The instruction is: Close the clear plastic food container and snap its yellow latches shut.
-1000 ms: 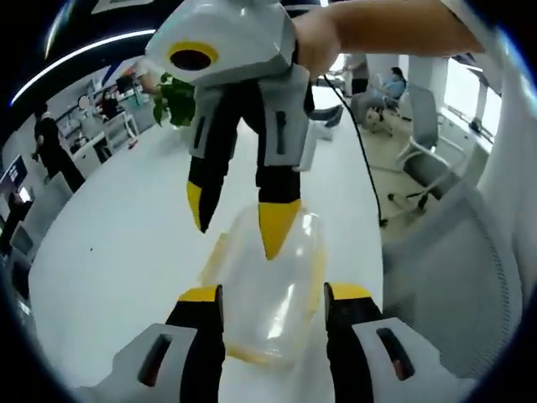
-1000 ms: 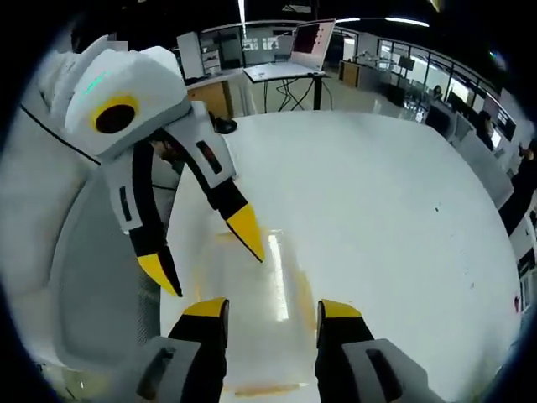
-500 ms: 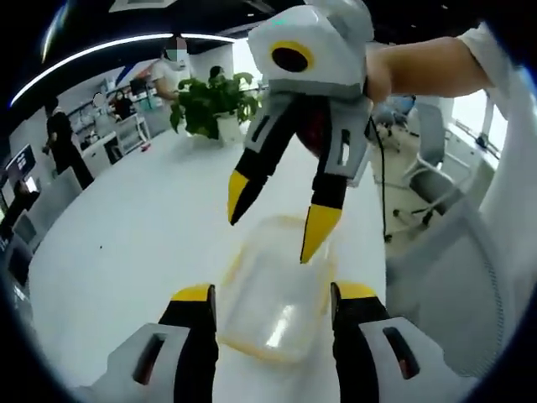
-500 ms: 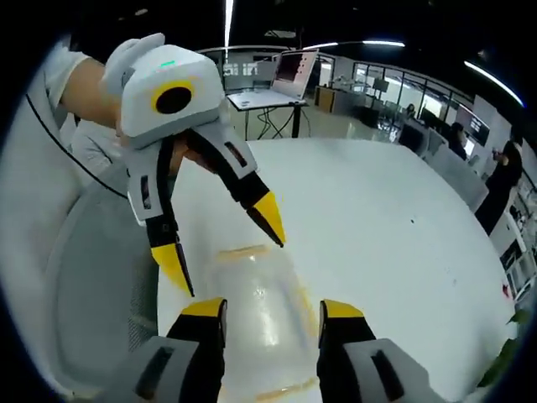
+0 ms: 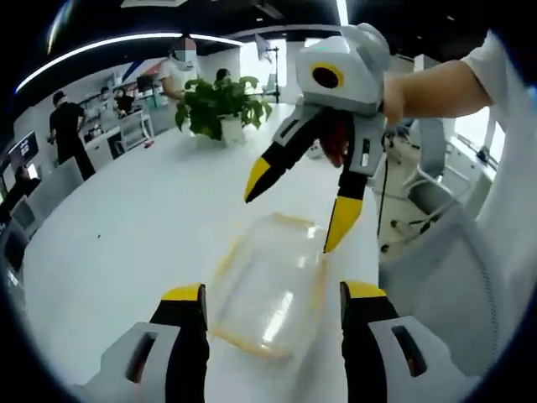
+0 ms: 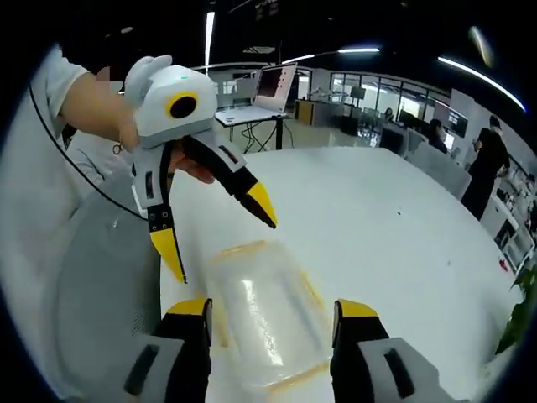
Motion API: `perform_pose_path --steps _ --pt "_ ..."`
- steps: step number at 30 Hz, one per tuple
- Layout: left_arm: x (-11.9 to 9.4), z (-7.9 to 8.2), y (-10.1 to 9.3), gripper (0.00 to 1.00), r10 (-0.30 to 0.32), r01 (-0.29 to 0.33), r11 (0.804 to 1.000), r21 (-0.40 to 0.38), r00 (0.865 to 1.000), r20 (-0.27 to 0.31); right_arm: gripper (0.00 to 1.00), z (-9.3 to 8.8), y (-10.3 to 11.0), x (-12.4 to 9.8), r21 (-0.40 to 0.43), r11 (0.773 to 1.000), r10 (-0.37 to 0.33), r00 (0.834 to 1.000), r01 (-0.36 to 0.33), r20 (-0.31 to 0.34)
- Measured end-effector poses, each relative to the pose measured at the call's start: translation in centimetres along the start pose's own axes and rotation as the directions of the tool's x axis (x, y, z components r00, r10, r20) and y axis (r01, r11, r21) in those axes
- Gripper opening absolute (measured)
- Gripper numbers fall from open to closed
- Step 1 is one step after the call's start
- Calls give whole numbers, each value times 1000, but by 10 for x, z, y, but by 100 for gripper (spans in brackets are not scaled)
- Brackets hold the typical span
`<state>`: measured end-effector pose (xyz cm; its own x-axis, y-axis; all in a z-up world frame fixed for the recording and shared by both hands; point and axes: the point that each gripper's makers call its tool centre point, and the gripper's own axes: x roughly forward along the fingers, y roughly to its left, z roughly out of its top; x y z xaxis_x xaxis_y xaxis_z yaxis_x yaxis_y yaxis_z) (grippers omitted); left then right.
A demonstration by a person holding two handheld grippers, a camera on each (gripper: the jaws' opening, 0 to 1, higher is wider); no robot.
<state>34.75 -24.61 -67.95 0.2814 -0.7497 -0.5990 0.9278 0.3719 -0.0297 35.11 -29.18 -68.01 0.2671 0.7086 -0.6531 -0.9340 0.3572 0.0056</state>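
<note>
In the left gripper view, the left tool [image 5: 273,295] stood with its jaws wide apart over the white counter [image 5: 126,235], holding nothing. The clear box [image 5: 267,285] lay flat on the counter between and just ahead of those jaws, its yellow latches [image 5: 225,260] along the edges. Above the box hung the right tool [image 5: 298,206], jaws spread, not touching it. A potted plant [image 5: 220,105] stood farther back.

In the right gripper view, the left tool [image 6: 220,228] hovered open above the box [image 6: 268,315], between the right tool's [image 6: 273,315] parted jaws.

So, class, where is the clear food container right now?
The clear container lies on the white table near its edge, between the left gripper's open jaws, with the right gripper above its far end.
</note>
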Motion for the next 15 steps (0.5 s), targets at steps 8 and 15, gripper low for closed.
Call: perform_pose_path --steps 8,15 --pt "-2 -12 5 69 36 -35 998 -57 999 4 70 -9 2 2 25 999 -24 1000 23 19" --pt "-3 -18 11 73 59 -57 993 -101 998 19 77 -24 0 1 42 998 -36 999 35 15"
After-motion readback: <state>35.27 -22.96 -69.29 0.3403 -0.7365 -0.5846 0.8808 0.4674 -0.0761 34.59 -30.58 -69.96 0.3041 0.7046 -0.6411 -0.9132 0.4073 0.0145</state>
